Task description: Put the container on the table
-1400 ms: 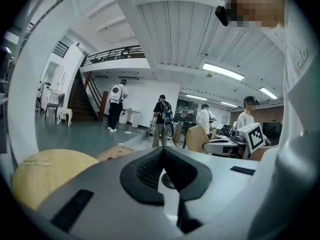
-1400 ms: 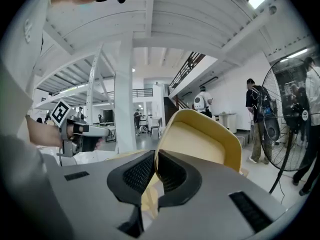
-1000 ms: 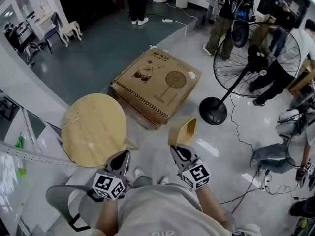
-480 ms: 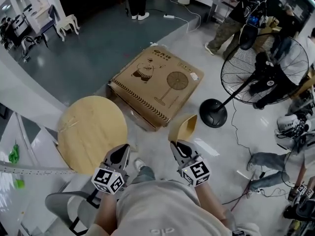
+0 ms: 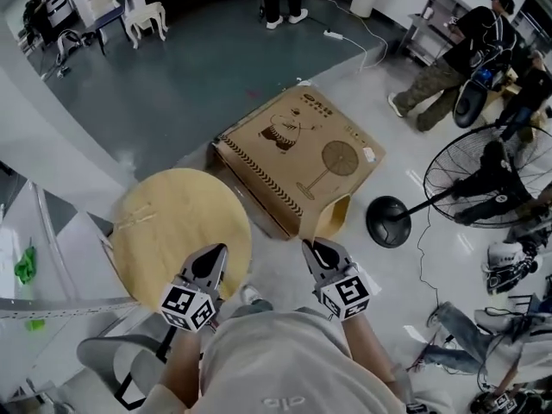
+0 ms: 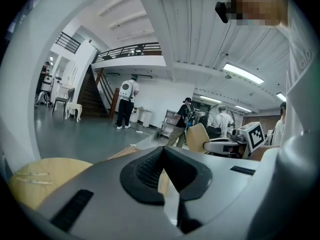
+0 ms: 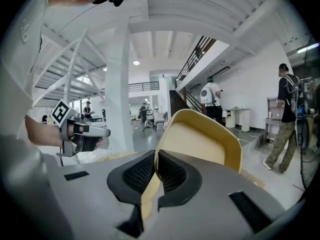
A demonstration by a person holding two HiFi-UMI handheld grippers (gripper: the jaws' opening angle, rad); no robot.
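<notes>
In the head view my right tool holds the tan container over the pale floor, just right of the round wooden bench and before a cardboard box printed with a fan drawing, its lettering too small to read. In the left gripper view my left tool is clenched on nothing. In the right gripper view my jaws pinch the container's wall, with a white hall and 1 staircase behind.

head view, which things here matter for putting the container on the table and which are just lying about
Belonging to the job:
- yellow-tan curved plastic container, clamped in the right gripper
- round light wooden table
- left gripper, shut and empty

Just lying about:
- flat brown cardboard box printed with a fan
- black pedestal fan
- small white chair
</notes>
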